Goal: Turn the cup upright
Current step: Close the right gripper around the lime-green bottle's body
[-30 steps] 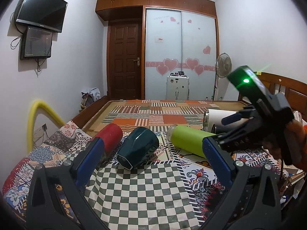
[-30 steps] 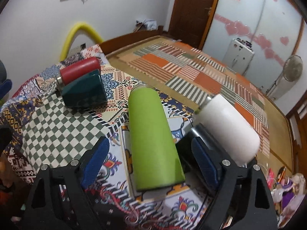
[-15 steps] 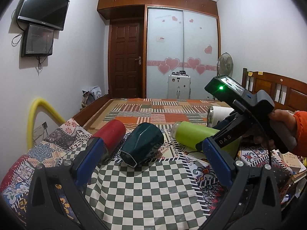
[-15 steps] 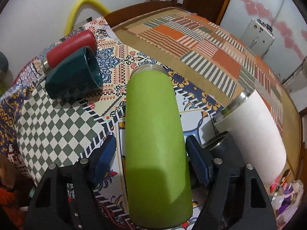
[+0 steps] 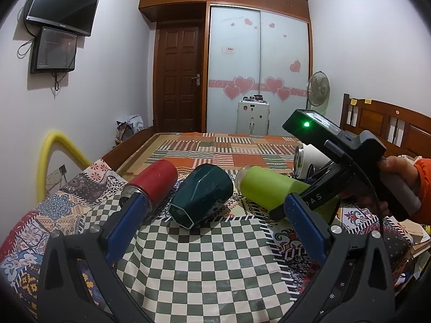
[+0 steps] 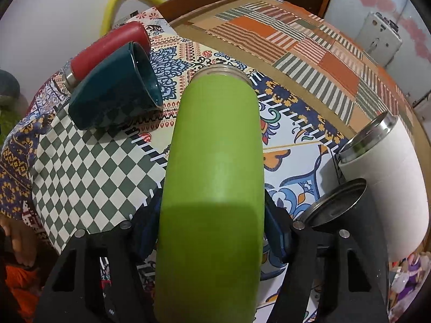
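Where half a second ago blue pads stood just clear of its sides, the green cup (image 6: 212, 188) is now clamped between the fingers (image 6: 277, 231) of the right gripper (image 6: 211, 232), lying on its side on the patterned cloth (image 6: 89, 167) with its steel-rimmed mouth pointed away toward the bed. In the left wrist view the same cup (image 5: 269, 188) is seen from the side, with the right gripper's body (image 5: 336, 161) laid over it and the person's hand (image 5: 398, 185) on the grip. The left gripper (image 5: 212, 226) is held wide apart and empty above the checked part of the cloth. Only the right wrist view shows the dark steel cup (image 6: 347, 210) touching the white cup (image 6: 390, 183) close on the right, both on their sides. On the left, the teal cup (image 6: 113, 102) and red cup (image 6: 107, 45) lie well apart from the green one, with bare cloth between. The table's far edge borders the bed (image 5: 231, 150).
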{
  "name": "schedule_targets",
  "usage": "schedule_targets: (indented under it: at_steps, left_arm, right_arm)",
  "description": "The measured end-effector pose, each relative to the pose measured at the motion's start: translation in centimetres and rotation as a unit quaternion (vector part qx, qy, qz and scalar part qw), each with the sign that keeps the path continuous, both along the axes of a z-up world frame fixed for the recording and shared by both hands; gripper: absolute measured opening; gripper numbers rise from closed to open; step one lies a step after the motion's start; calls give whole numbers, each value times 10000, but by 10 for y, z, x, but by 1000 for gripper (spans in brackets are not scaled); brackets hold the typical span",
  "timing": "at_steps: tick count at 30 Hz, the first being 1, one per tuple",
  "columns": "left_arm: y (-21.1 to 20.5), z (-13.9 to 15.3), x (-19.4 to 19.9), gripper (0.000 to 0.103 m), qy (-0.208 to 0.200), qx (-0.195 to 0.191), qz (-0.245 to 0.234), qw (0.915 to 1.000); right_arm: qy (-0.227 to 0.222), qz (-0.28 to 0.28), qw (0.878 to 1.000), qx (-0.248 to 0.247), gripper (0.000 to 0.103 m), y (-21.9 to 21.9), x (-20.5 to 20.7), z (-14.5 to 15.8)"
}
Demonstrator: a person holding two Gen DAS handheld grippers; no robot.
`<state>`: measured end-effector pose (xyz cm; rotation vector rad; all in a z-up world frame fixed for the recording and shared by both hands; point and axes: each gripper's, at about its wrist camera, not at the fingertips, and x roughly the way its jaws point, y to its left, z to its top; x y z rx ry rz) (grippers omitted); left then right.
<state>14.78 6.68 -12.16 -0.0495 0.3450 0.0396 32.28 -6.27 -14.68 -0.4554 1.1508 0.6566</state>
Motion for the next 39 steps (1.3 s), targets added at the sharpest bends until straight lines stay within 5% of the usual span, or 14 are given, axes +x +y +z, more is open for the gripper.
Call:
schedule_targets:
  at_steps: [22, 39]
  left_arm:
    - [-2, 14, -30, 103, 45, 57, 127, 9999]
    - [21, -4, -43, 103, 395, 57, 357, 9986]
  right_arm:
    - [-207, -70, 9989, 412, 62, -22, -83, 37]
    - [34, 263, 9996, 8, 62, 14, -100, -3]
